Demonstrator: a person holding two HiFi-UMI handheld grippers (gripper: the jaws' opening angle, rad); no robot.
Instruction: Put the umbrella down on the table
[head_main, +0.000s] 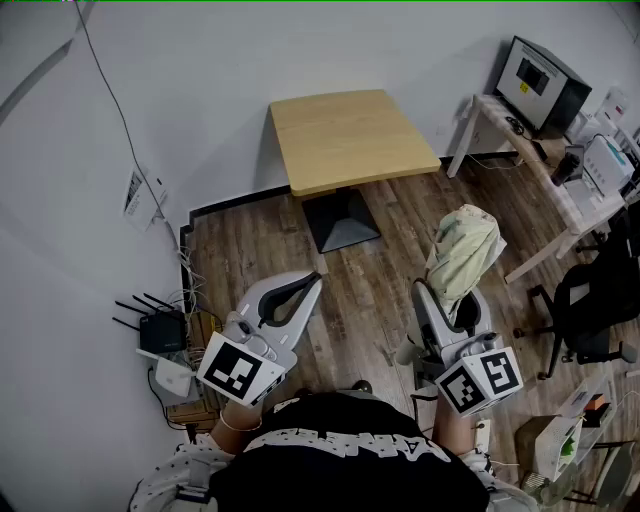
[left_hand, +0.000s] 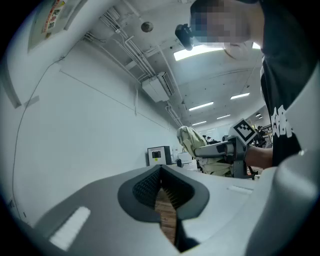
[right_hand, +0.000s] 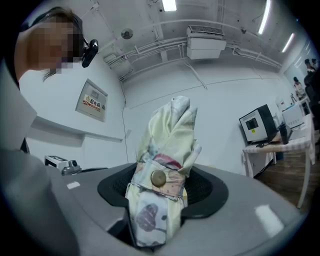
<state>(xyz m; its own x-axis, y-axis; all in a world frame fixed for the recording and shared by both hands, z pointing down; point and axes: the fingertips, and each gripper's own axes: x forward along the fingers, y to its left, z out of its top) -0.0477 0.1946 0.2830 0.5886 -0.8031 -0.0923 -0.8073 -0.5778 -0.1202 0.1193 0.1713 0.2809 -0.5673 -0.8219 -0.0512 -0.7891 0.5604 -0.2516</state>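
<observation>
While held in R gripper (right_hand: 162, 189), umbrella (right_hand: 168, 132) upright

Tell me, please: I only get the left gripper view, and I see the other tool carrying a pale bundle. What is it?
Observer: The right gripper view shows it up close. It is a folded umbrella, cream cloth bound by a strap with a round snap button.
Operator: Is it held firmly?
Observer: The right gripper has its jaws pressed on the umbrella from both sides.
Operator: Where will it go?
Observer: The head view shows a light wooden table ahead by the wall. The umbrella is not yet on it.
</observation>
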